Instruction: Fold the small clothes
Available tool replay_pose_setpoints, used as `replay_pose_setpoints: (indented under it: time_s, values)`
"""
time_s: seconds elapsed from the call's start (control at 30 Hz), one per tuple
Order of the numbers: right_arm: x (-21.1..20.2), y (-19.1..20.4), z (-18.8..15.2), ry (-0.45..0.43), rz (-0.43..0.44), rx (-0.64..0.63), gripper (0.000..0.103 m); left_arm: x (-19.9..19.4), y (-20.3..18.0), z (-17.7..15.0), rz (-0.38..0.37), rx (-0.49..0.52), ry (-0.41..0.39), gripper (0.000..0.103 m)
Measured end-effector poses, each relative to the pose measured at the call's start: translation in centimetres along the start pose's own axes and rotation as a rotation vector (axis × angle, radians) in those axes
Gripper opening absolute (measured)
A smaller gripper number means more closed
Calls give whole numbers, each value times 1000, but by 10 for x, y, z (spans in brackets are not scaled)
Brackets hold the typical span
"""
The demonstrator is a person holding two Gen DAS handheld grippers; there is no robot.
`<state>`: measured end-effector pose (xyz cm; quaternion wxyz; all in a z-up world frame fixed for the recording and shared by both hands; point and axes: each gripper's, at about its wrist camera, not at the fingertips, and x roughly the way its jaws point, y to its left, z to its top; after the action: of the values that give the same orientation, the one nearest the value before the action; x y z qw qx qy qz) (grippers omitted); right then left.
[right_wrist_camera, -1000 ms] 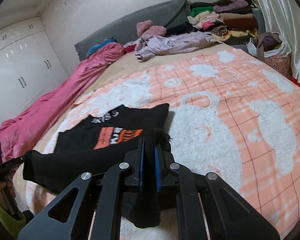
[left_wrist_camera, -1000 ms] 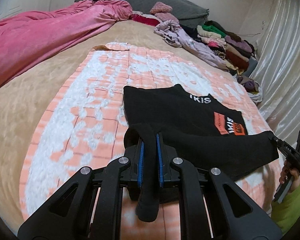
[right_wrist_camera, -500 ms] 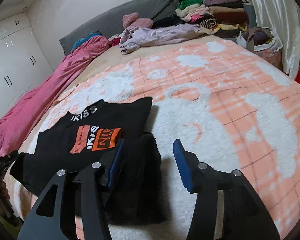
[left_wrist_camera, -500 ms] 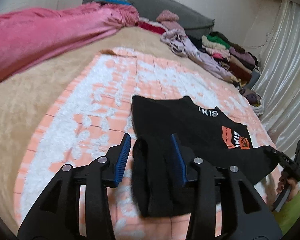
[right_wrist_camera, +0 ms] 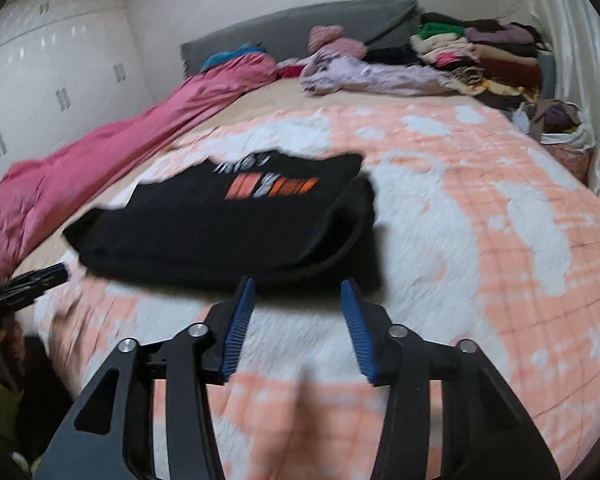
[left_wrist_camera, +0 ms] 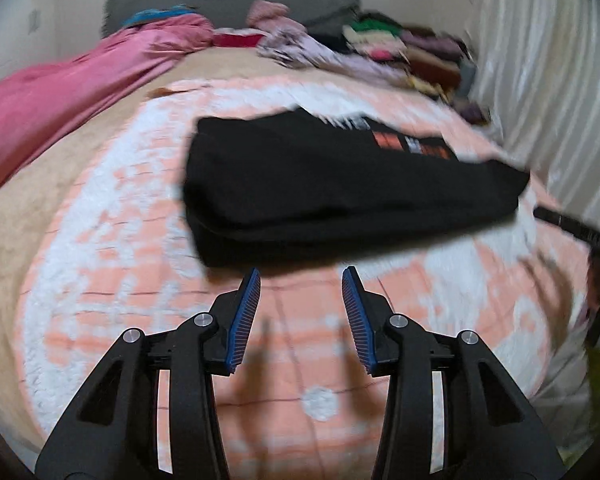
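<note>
Blue-padded, the left claw [left_wrist_camera: 300, 280] and right claw [right_wrist_camera: 298, 290] are both gaping wide, gripping nothing and hovering just short of the black T-shirt [left_wrist_camera: 332, 188]. It is lying folded (print blurred) on the peach-and-white blanket [right_wrist_camera: 500, 264], long axis running left to right.

Your right gripper [right_wrist_camera: 298, 292] hangs with its 2 blue-padded fingers [right_wrist_camera: 238, 326] spread wide, nothing between them, just short of the black garment [right_wrist_camera: 228, 224]. That garment lies folded on the orange-and-white blanket [right_wrist_camera: 480, 260], orange print facing up. Your left gripper [right_wrist_camera: 32, 280] shows blurred at the left edge.
</note>
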<state>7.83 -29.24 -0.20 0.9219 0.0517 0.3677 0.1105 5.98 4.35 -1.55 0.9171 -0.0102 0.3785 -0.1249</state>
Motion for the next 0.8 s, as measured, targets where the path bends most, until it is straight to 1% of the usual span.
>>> replay_pose_setpoints:
  time_s: [0.07, 0.1, 0.13, 0.27, 0.33, 0.5, 0.67, 0.8]
  values:
    - [7, 8, -4, 20, 24, -9, 42, 7, -14, 1, -19, 48, 10, 35]
    - [13, 12, -5, 30, 41, -13, 42, 14, -21, 4, -28, 75, 29, 35]
    - [19, 17, -5, 39, 54, -21, 42, 20, -26, 4, -18, 91, 35, 35]
    - [39, 36, -1, 67, 70, -64, 42, 35, -38, 9, -27, 118, 47, 35]
    - [48, 42, 1, 76, 64, -91, 41, 47, -39, 13, -9, 134, 65, 35]
    - [60, 46, 12, 66, 58, -111, 41, 53, -36, 23, -4, 135, 56, 35]
    - [65, 50, 30, 47, 58, -135, 41, 50, -29, 39, -10, 98, 25, 35]
    - [67, 51, 46, 24, 56, -156, 41, 56, -24, 53, -5, 89, 18, 38]
